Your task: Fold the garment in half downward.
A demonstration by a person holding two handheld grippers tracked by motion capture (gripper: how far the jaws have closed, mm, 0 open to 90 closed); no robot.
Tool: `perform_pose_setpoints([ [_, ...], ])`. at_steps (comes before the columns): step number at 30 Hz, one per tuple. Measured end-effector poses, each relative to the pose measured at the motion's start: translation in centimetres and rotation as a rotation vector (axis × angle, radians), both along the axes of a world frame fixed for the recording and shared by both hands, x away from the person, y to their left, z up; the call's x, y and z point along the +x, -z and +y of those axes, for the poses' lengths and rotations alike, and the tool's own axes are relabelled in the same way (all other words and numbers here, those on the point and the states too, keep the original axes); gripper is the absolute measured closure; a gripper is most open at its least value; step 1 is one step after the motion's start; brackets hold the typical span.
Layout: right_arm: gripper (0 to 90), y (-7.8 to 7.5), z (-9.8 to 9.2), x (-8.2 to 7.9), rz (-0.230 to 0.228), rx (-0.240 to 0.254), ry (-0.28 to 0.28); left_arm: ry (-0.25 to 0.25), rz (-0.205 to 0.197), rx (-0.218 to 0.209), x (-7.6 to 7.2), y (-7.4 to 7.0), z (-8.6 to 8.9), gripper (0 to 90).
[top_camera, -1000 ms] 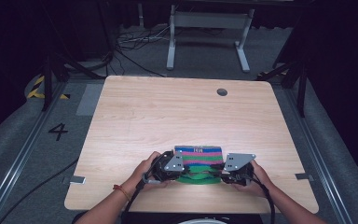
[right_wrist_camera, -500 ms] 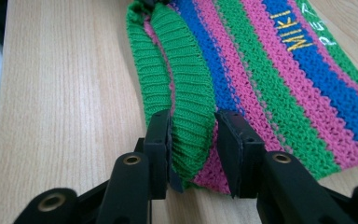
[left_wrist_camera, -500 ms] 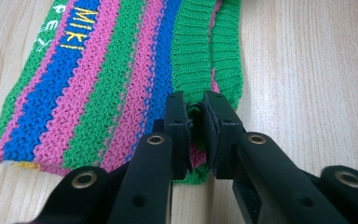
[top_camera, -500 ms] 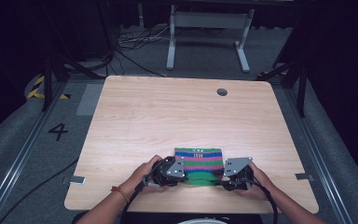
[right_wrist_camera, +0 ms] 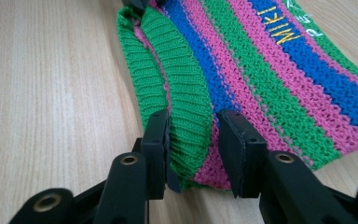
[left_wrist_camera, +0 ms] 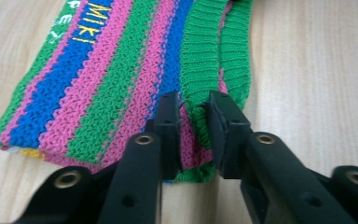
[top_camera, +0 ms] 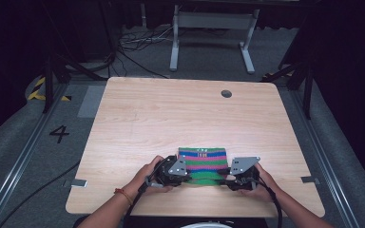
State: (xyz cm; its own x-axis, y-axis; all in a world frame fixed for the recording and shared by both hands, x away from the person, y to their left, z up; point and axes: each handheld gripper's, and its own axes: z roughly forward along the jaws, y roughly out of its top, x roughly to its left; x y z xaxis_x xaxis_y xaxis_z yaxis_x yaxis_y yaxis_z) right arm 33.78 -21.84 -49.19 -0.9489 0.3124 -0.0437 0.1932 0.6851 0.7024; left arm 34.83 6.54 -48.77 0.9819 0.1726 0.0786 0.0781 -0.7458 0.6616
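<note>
A knitted garment [top_camera: 203, 159] in green, pink and blue stripes with yellow letters lies folded flat near the table's front edge. My left gripper [top_camera: 190, 176] is at its near left corner and my right gripper [top_camera: 221, 179] at its near right corner. In the left gripper view the jaws [left_wrist_camera: 195, 126] have just been opening, and the green ribbed hem [left_wrist_camera: 205, 56] lies slack between them. In the right gripper view the jaws [right_wrist_camera: 193, 140] have also been opening. They straddle the hem [right_wrist_camera: 177, 84], which leans on one pad without being pinched.
The wooden table [top_camera: 171, 118] stretches bare beyond the garment, with a round cable hole [top_camera: 226, 93] at the back right. Behind the table are a metal stand [top_camera: 209, 28] and cables on a dark floor.
The garment's near green edge has come down to lie flat on the table. Both pairs of jaws have widened around it. The hands have barely shifted.
</note>
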Motion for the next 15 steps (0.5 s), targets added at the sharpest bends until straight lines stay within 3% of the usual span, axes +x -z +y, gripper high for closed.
perform_pose_setpoints([
  [3,62.5,0.1,-0.1,0.2,-0.007,0.002,0.016,-0.035,-0.012,-0.002,0.2,0.1,0.0,69.8],
  [5,60.6,0.2,-0.2,0.4,-0.015,0.006,0.032,-0.068,0.002,-0.029,0.5,0.3,0.2,65.3],
  [9,58.6,0.2,-0.3,0.6,-0.018,0.014,0.047,-0.077,0.005,-0.042,0.7,0.4,0.3,64.7],
  [13,51.8,0.2,-0.3,0.6,-0.022,0.013,0.064,-0.104,0.018,-0.054,1.0,0.4,0.5,55.1],
  [15,44.2,0.1,-0.4,0.6,-0.024,0.016,0.073,-0.117,0.013,-0.057,1.1,0.2,0.7,47.4],
])
